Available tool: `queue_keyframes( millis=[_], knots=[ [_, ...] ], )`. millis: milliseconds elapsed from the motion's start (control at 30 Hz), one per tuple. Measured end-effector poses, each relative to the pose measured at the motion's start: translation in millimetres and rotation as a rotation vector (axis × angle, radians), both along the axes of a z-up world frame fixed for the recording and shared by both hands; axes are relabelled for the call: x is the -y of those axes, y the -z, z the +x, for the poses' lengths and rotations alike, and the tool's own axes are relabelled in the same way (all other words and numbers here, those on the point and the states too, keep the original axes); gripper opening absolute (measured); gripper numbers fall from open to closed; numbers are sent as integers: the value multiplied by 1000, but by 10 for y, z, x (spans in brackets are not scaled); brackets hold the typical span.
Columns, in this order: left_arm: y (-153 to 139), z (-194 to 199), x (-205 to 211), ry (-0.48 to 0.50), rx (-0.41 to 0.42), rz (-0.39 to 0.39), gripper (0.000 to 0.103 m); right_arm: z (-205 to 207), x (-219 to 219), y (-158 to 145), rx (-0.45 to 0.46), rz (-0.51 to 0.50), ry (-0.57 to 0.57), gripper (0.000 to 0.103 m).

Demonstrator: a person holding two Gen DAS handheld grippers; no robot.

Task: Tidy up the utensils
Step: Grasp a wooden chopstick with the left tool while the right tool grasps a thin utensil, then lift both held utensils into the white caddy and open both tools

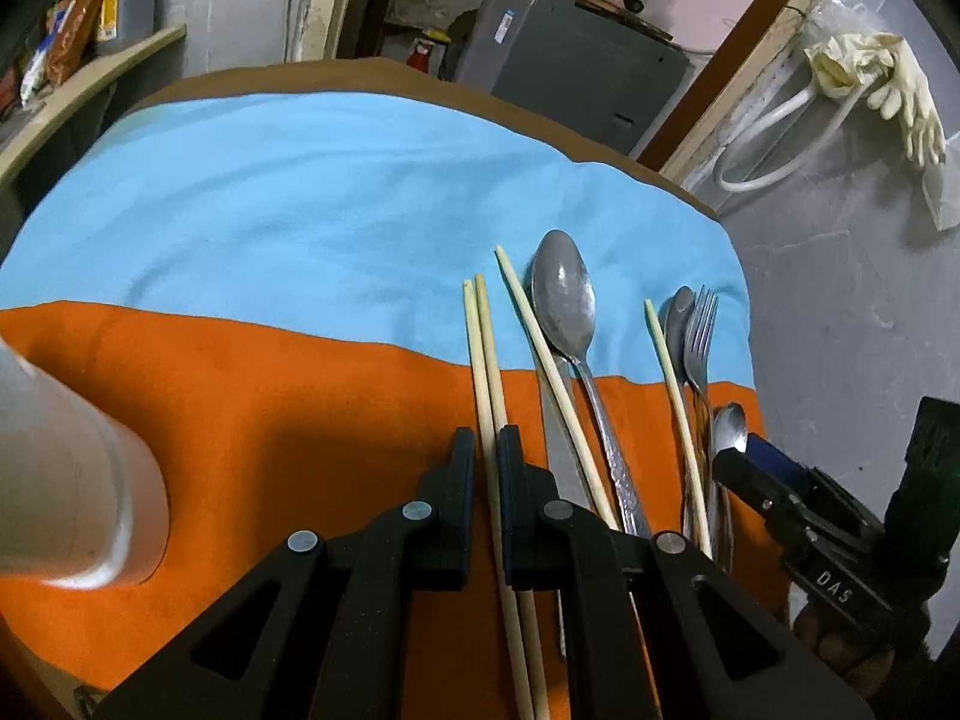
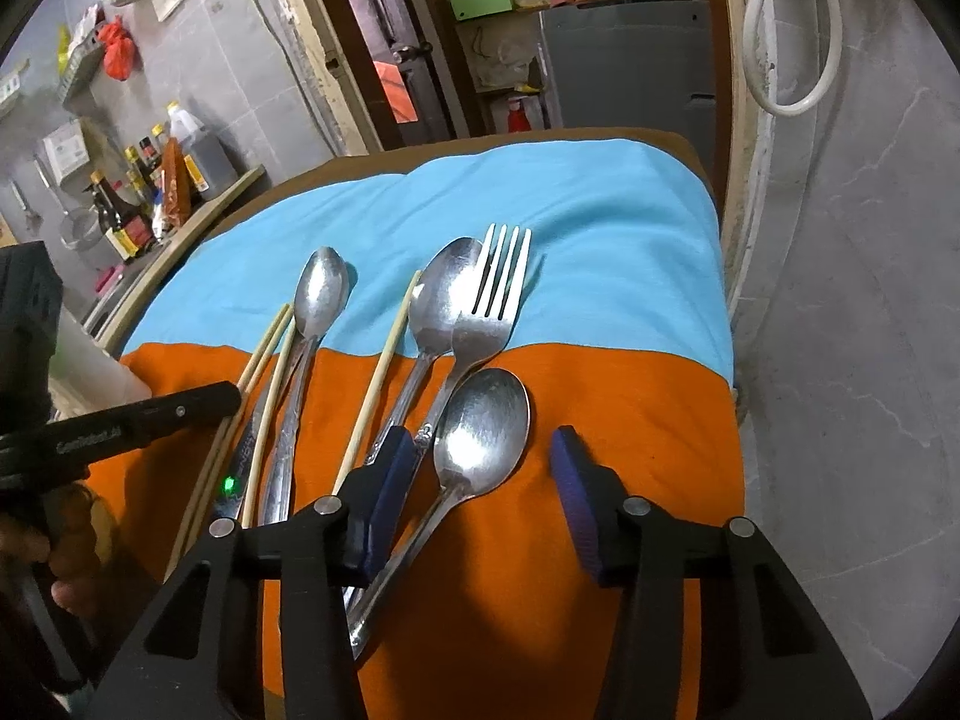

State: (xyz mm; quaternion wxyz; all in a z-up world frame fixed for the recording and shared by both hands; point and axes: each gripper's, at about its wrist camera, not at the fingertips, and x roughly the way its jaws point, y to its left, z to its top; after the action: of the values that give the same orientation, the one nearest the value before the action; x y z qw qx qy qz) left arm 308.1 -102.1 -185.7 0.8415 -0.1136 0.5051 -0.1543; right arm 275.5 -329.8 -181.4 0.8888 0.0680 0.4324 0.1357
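My left gripper [image 1: 486,450] is clamped on a pair of chopsticks [image 1: 487,360]; one could slip free when I lift. My right gripper [image 2: 486,468] stands apart around the nearest spoon [image 2: 480,426], and its left finger [image 2: 384,474] may snag the fork [image 2: 489,312] handle. Beyond, more utensils lie on the cloth [image 2: 600,240].
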Motion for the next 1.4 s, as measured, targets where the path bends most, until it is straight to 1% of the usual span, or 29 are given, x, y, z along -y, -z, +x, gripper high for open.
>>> queue_keyframes(
  millis=[100,167,200,267,300,333,500,567,700,800,867,933,1000,1067,1100,1167,1200,1300,1367,1400],
  knots=[
    [-3,39,-17,3,-19,-13,4,26,-14,0,-2,1,-12,45],
    [-8,18,-33,-1,-17,-15,3,34,-16,-5,-2,8,-19,38],
    [-11,-9,-35,-7,-12,-8,3,34,-14,-7,-2,14,-25,34],
    [-25,-77,-31,-14,-5,10,3,22,-8,-18,1,20,-28,22],
    [-36,-113,-22,-17,-2,20,3,18,2,-19,-2,26,-28,13],
    [-45,-162,-17,-20,0,33,2,16,13,-14,-9,38,-32,10],
    [-67,-336,-37,-16,-25,62,2,-11,69,5,-34,80,-44,9],
    [-54,-285,-11,3,-50,67,3,4,74,16,-43,86,-49,9],
    [-20,-120,9,34,-129,41,3,66,101,39,-75,115,-57,10],
    [-22,-84,23,59,-142,49,3,111,116,38,-106,130,-71,11],
    [-35,-63,57,80,-150,71,4,146,106,34,-126,135,-77,10],
    [-52,-61,80,85,-152,89,3,179,104,28,-152,133,-64,6],
    [-71,-102,72,63,-136,84,2,181,126,36,-169,157,-28,5],
    [-107,-212,20,43,-100,28,2,137,152,27,-172,189,15,3],
    [-144,-279,-9,36,-75,17,2,95,159,7,-163,189,28,2],
    [-274,-475,-47,38,10,1,2,-53,182,-76,-127,192,54,2],
    [-318,-556,-60,42,37,-5,2,-114,196,-113,-115,194,63,2],
    [-442,-841,-91,49,111,16,2,-329,162,-235,-70,186,92,2],
    [-535,-977,-139,34,155,-10,2,-499,116,-360,-24,182,119,2],
    [-621,-1060,-190,21,190,-25,2,-551,67,-431,2,173,125,2]
  ],
)
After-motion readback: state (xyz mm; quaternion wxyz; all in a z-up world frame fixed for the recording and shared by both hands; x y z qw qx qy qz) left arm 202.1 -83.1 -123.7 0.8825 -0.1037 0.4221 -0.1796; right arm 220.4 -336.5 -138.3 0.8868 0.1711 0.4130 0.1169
